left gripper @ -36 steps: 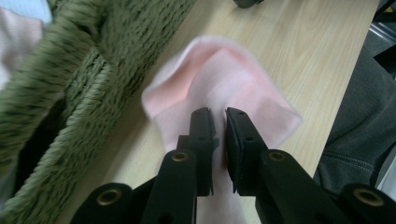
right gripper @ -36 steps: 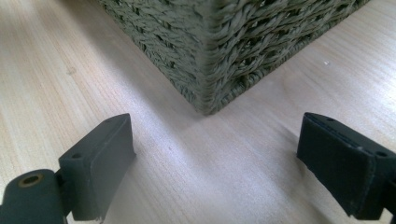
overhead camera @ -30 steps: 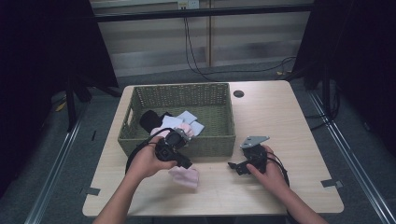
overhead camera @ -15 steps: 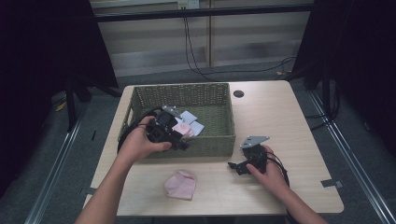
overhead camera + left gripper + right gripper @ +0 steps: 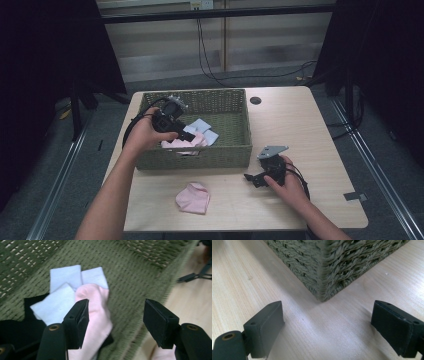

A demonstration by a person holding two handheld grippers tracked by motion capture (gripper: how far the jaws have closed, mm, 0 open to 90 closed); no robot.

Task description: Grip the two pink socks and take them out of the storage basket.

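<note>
Pink folded cloth (image 5: 193, 198) may stay stranded on the desk (image 5: 310, 125): my left hand-held gripper (image 5: 186, 135), jaws just opened and empty, hangs over the green woven basket (image 5: 220, 155)

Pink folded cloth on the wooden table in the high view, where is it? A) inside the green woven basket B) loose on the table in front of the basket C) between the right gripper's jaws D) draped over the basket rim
B: the pink folded cloth lies loose on the wooden table, in front of the green woven basket, with neither gripper touching it.
</note>
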